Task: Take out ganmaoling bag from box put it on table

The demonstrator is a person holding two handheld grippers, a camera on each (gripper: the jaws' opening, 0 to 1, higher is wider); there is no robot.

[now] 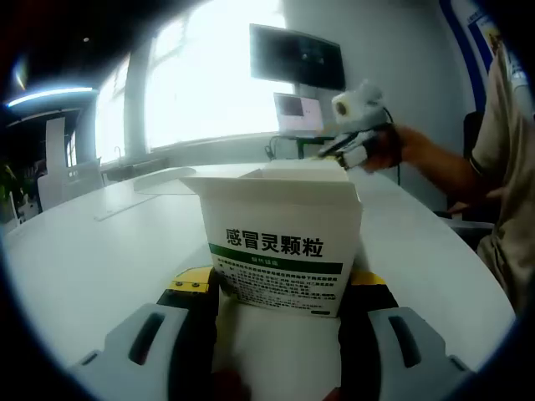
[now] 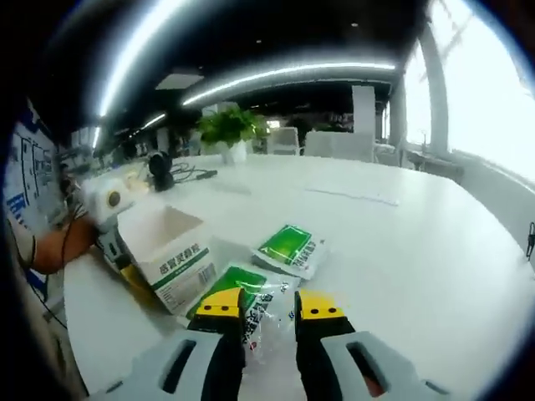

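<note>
Table: a wide white table (image 2: 418, 225) is seen in an office, windows at right.
Box: opened box (image 1: 280, 242) is clamped by left gripper (image 1: 280, 292).
Bag: one ganmaoling bag (image 2: 251, 292) is pinched by right gripper (image 2: 269, 313); a second bag (image 2: 290, 249) lies just beyond.
Room: plant (image 2: 227, 129) at far edge, monitor (image 1: 297, 55) on wall.

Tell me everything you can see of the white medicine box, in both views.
The medicine box is white cardboard with a green stripe, black Chinese characters and fine print. It stands upright on the white table, its top flaps open. The left gripper clamps its lower sides between yellow-tipped jaws. In the right gripper view its open top looks empty.
</note>
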